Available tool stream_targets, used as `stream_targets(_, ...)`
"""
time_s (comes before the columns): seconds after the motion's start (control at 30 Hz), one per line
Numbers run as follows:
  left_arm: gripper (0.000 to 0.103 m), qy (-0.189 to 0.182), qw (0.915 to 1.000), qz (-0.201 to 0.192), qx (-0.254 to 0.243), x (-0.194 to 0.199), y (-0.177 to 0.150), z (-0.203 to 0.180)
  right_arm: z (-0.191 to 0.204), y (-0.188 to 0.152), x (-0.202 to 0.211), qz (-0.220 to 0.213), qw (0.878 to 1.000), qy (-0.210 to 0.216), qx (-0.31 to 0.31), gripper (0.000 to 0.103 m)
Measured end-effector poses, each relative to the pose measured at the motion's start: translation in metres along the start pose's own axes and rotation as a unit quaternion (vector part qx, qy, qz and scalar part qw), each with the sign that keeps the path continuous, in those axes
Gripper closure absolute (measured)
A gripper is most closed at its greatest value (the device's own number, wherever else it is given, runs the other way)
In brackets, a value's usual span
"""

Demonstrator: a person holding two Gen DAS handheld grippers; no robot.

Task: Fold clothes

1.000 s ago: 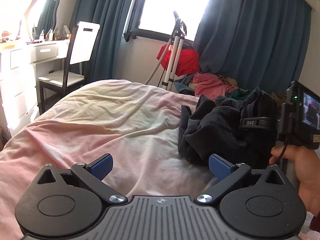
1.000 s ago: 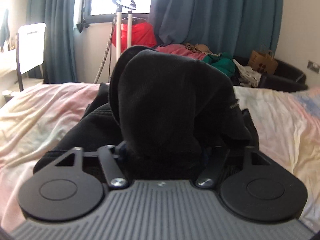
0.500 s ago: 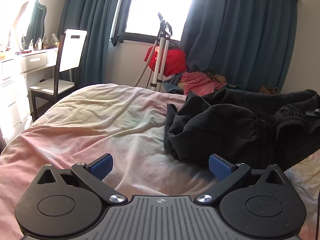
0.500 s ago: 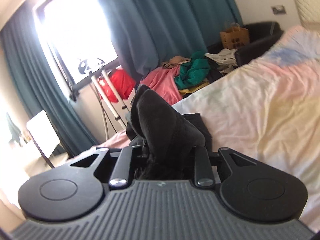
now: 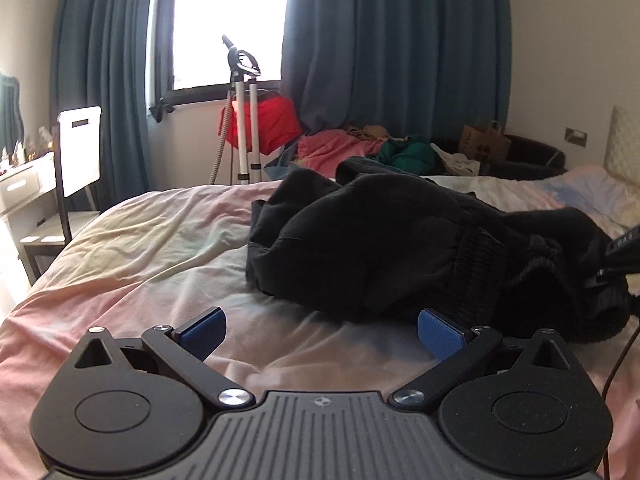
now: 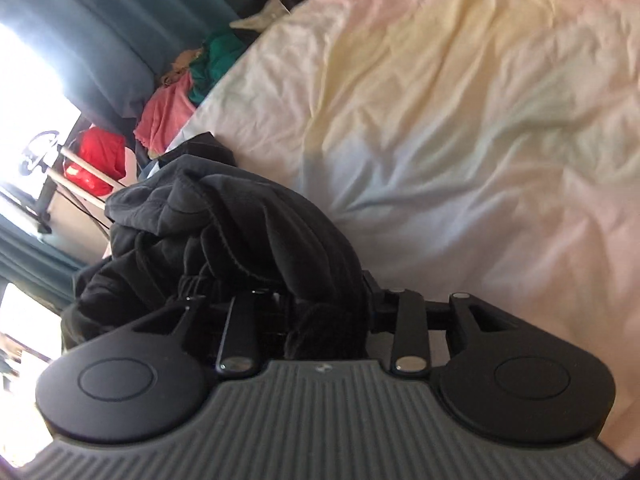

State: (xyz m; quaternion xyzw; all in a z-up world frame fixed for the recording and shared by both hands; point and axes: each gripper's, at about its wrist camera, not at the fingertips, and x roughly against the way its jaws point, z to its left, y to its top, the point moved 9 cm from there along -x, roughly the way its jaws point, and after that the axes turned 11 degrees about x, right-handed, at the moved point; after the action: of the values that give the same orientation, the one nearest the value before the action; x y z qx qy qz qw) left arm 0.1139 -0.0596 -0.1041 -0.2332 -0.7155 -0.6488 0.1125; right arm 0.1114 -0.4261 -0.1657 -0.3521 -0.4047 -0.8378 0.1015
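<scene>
The right claw (image 6: pixel 320 312) is seen rolled over on its side, with a bunch of the black garment (image 6: pixel 224 232) between its jaws; the jaws are opening, though cloth is still drawn down between them and appears pinched. The rest of the garment lies heaped just ahead of this claw and to its left, on the bed (image 6: pixel 460 100), with bare sheet to its right. The left claw (image 5: pixel 320 332) is held wide open with nothing in it, its blue pads (image 5: pixel 202 332) clear of the sheet. From this claw the garment (image 5: pixel 380 248) lies ahead and to the right, its long axis running crosswise toward the right claw. The right claw is judged the nearer; a free edge must be reached by the left before the heap can be spread.
</scene>
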Motion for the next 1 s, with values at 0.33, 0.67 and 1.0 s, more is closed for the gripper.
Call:
stream_targets(0.33,0.002,-0.003,0.9877,-0.031,-0.153,-0.059,-0.019,-0.129,-0.037,0.035,0.033,-0.136,0.989,-0.052,-0.010,0.036)
stream_targets(0.67,0.011,0.171,0.9670,-0.071,-0.176,-0.111,-0.006,-0.125,-0.046,0.039,0.015,-0.132,0.990,-0.044,0.014,0.036)
stream_targets(1.0,0.009,0.210,0.9626,-0.148,-0.086,-0.045,0.070,-0.022,-0.006,0.038,0.027,-0.175,0.981,-0.005,0.085,0.036)
